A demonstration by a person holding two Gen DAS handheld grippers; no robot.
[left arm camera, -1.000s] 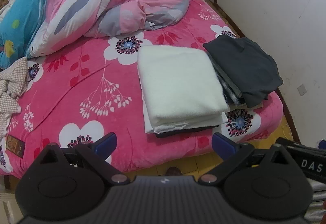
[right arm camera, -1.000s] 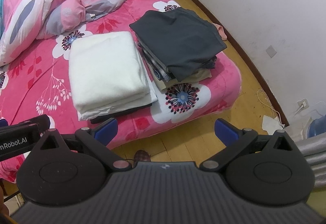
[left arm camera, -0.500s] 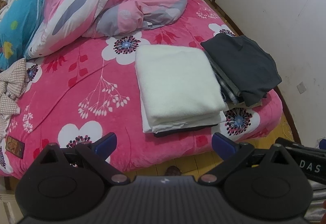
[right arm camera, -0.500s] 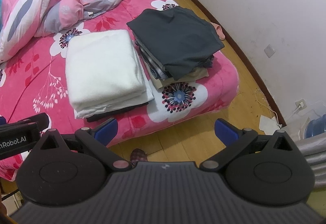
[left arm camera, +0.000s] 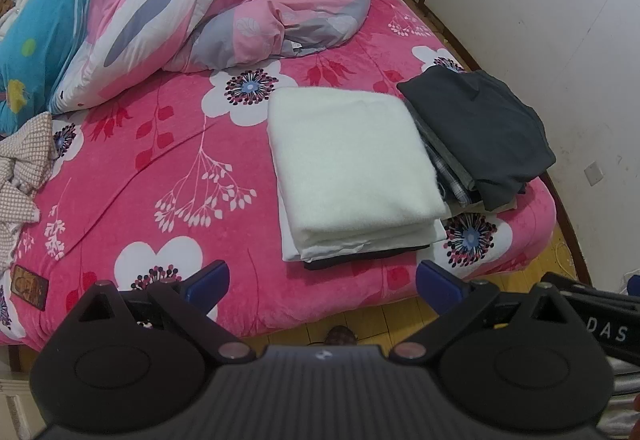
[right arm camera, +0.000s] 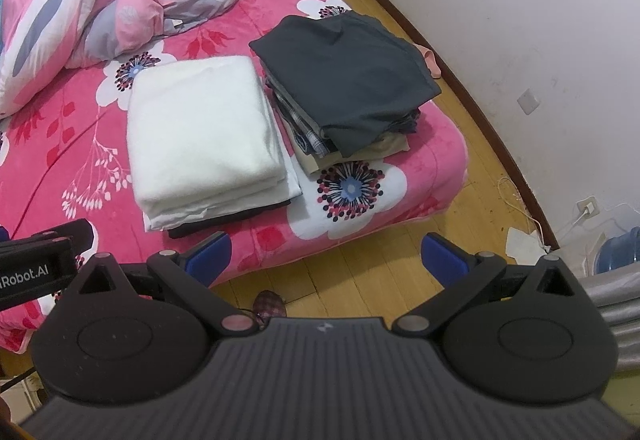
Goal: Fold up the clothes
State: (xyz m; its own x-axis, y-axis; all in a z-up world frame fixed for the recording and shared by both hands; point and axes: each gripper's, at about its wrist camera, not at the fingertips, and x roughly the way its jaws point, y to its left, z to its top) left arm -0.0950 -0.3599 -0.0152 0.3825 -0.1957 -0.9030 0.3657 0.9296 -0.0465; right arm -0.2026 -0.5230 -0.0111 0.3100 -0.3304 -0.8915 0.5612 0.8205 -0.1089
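Observation:
A folded white garment point(left arm camera: 352, 160) tops a small stack at the bed's near edge; it also shows in the right wrist view point(right arm camera: 200, 132). Right of it is a stack topped by a dark grey folded garment point(left arm camera: 480, 128), also in the right wrist view point(right arm camera: 348, 80). An unfolded checked garment point(left arm camera: 24, 168) lies crumpled at the bed's left edge. My left gripper point(left arm camera: 322, 286) is open and empty, held off the bed's near edge. My right gripper point(right arm camera: 326, 254) is open and empty, above the floor by the bed corner.
A crumpled pink duvet point(left arm camera: 248, 4) and a blue pillow point(left arm camera: 36, 40) fill the bed's far side. The pink floral sheet point(left arm camera: 160, 160) lies bare between. A white wall point(right arm camera: 520, 20) runs along the right. A wooden floor point(right arm camera: 460, 224), a cable and a slipper point(right arm camera: 270, 304) lie below.
Both grippers have drifted slightly back and away from the bed, still open. The clothes have not moved.

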